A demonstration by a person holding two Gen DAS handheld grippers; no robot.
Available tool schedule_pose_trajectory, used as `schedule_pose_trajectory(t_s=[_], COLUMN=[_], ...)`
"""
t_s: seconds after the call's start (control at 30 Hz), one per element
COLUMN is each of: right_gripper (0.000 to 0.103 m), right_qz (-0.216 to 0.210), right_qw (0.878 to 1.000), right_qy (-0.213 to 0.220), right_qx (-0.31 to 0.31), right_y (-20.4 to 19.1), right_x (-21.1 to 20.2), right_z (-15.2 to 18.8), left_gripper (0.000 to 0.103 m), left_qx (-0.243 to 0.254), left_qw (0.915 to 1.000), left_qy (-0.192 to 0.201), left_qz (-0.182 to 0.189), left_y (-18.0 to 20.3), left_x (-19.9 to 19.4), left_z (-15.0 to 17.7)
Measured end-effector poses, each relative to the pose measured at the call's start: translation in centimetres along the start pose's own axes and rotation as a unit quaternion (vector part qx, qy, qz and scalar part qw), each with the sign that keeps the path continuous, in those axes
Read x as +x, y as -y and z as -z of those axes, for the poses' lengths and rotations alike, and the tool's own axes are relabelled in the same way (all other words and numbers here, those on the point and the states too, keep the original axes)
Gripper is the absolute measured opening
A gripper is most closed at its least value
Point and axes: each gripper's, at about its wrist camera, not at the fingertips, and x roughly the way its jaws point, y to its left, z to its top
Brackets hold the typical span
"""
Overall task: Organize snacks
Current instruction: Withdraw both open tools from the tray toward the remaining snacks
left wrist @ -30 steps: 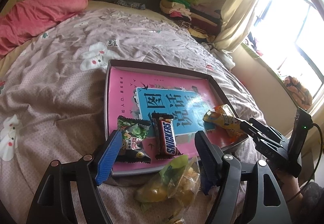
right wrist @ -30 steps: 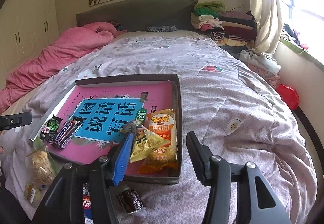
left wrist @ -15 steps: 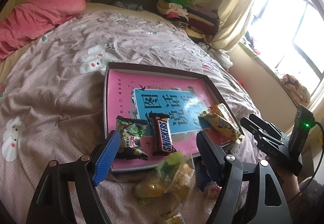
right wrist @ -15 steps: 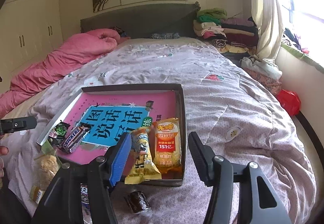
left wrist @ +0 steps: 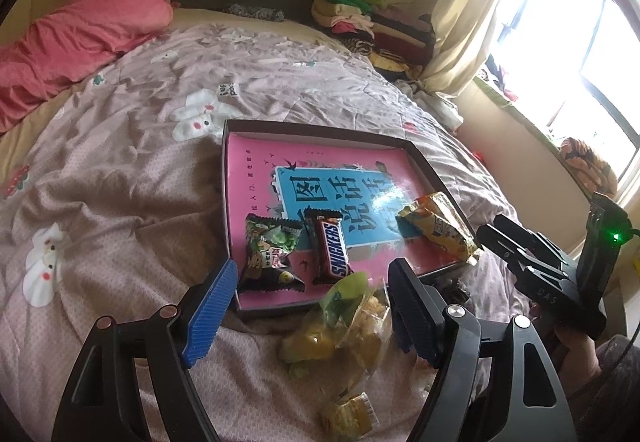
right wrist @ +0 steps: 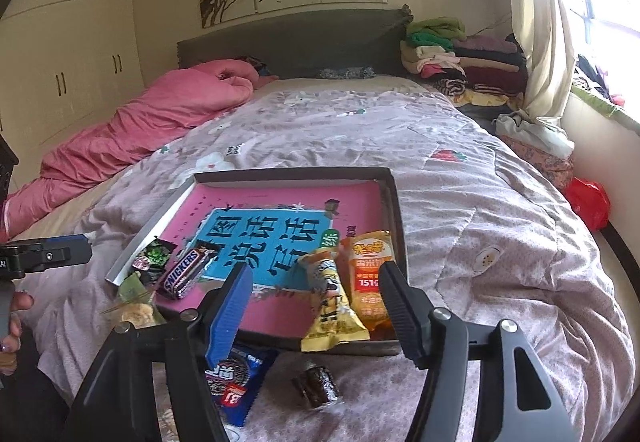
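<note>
A shallow dark box [left wrist: 320, 130] [right wrist: 394, 198] with a pink and blue printed bottom lies on the bed. In it are a green pea packet [left wrist: 270, 252] [right wrist: 154, 256], a Snickers bar [left wrist: 332, 248] [right wrist: 184, 272], a yellow packet [right wrist: 332, 306] [left wrist: 434, 228] and an orange rice-cracker packet [right wrist: 370, 274]. On the quilt before the box lie a clear bag of yellow snacks [left wrist: 344, 326] [right wrist: 134, 306], a blue cookie packet [right wrist: 236, 382] and a small dark wrapped sweet [right wrist: 318, 388]. My left gripper [left wrist: 310, 306] is open and empty above the clear bag. My right gripper [right wrist: 316, 302] is open and empty above the yellow packet.
The quilt [left wrist: 120, 182] is soft and wrinkled. A pink duvet [right wrist: 160, 114] lies at the far left. Folded clothes [right wrist: 460, 58] are stacked by the headboard. A red bag [right wrist: 588, 202] sits beside the bed, under the window.
The yellow packet has left my right gripper's fingers and now lies in the box beside the orange packet. The right gripper has pulled back and up. The left gripper has barely moved.
</note>
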Motion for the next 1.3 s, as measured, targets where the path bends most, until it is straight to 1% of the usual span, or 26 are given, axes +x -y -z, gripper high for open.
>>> schedule_pose_trajectory(t_s=[0.1, 0.2, 0.27, 0.4, 0.73, 1.0, 1.13, 1.3], right_gripper=[0.065, 0.065, 0.065, 0.072, 0.073, 0.074, 0.075, 0.075], right_qz=[-0.004, -0.010, -0.017, -0.036, -0.048, -0.057, -0.062, -0.069], right_qw=[1.000, 1.000, 1.000, 0.999, 0.998, 0.996, 0.995, 0.993], right_qy=[0.000, -0.001, -0.005, -0.016, -0.028, -0.047, -0.060, -0.080], right_qx=[0.002, 0.006, 0.012, 0.029, 0.028, 0.042, 0.045, 0.050], right_y=[-0.3, -0.5, -0.7, -1.2, -2.6, -2.9, -3.3, -3.9], right_x=[-0.3, -0.7, -1.0, -1.5, -2.4, -2.6, -2.8, -2.9], right_z=[0.1, 0.3, 0.5, 1.1, 2.0, 2.6, 3.3, 4.1], left_gripper=[0.079, 0.079, 0.079, 0.079, 0.079, 0.079, 0.079, 0.079], left_qx=[0.001, 0.006, 0.007, 0.009, 0.015, 0.023, 0.026, 0.027], left_qw=[1.0000, 0.9999, 0.9999, 1.0000, 0.9999, 0.9996, 0.9993, 0.9988], left_qy=[0.009, 0.010, 0.008, -0.002, -0.003, -0.015, -0.028, -0.041], left_qz=[-0.001, -0.005, -0.003, -0.002, -0.003, -0.001, 0.001, -0.006], left_y=[0.2, 0.5, 0.6, 0.8, 1.3, 1.8, 2.1, 2.3], left_x=[-0.6, -0.9, -1.0, -0.9, -1.6, -1.8, -1.6, -1.5], left_z=[0.2, 0.3, 0.5, 1.0, 1.8, 2.7, 3.3, 4.0])
